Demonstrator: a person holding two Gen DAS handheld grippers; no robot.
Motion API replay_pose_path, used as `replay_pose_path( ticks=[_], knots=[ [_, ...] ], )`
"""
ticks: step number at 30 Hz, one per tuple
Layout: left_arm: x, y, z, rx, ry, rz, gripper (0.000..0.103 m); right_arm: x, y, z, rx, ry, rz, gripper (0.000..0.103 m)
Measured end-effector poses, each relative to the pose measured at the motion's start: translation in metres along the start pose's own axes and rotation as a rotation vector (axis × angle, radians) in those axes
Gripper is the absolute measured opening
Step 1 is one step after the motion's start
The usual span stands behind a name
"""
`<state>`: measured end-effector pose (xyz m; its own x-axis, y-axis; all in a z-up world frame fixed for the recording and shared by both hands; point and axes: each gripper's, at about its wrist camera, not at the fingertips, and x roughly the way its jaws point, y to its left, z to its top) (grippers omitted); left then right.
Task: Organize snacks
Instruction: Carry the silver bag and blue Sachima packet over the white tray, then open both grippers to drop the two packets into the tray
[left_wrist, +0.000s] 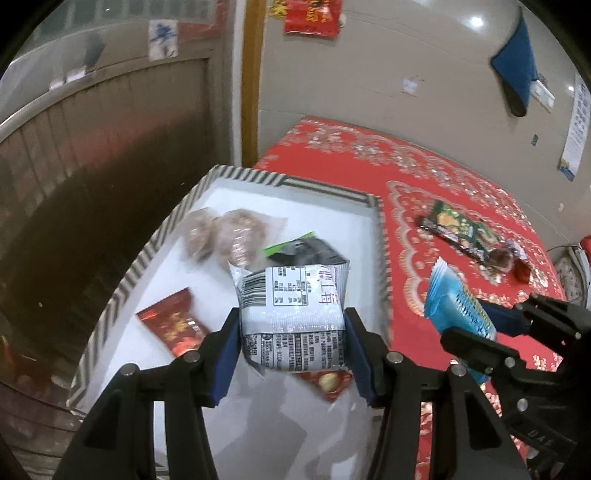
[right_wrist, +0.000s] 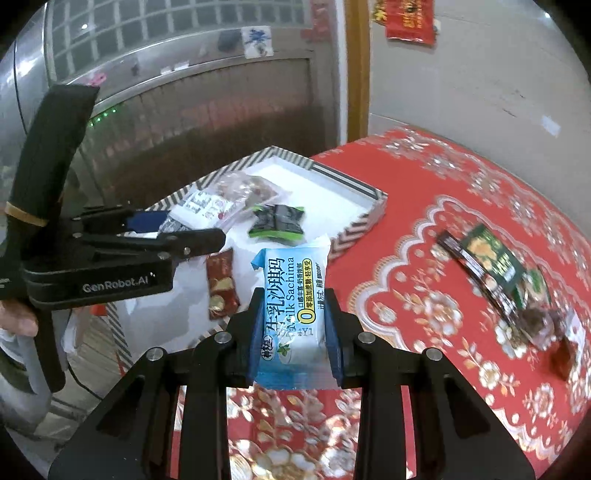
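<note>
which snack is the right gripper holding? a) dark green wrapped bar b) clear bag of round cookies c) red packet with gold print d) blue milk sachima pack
d: the right gripper is clamped on the blue milk sachima pack, held above the red tablecloth beside the striped tray.

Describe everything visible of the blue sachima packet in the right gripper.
The blue sachima packet is a glossy plastic pillow wrapper, light blue and white, printed "Milk Sachima" with Chinese text and a crimped top edge. It looks sealed and stands roughly upright, pinched at its sides by the right gripper, held above the red tablecloth beside the striped box.
</note>
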<state>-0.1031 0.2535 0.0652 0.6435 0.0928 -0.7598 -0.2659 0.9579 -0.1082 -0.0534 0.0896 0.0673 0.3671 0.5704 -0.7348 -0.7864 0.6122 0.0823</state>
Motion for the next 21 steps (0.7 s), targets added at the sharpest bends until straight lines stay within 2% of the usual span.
replay_pose_path(
  ticks=[9, 14, 21],
  knots=[
    [0.005, 0.034, -0.007, -0.053, 0.022, 0.032, 0.056, 0.037, 0.031, 0.027, -0.084, 0.048, 0.052, 0.029],
    [0.011, 0.044, -0.013, -0.054, 0.054, 0.034, 0.057, 0.060, 0.041, 0.034, -0.103, 0.084, 0.075, 0.029],
    [0.016, 0.060, -0.017, -0.114, 0.066, 0.044, 0.060, 0.089, 0.045, 0.036, -0.096, 0.133, 0.098, 0.029]
  ],
)
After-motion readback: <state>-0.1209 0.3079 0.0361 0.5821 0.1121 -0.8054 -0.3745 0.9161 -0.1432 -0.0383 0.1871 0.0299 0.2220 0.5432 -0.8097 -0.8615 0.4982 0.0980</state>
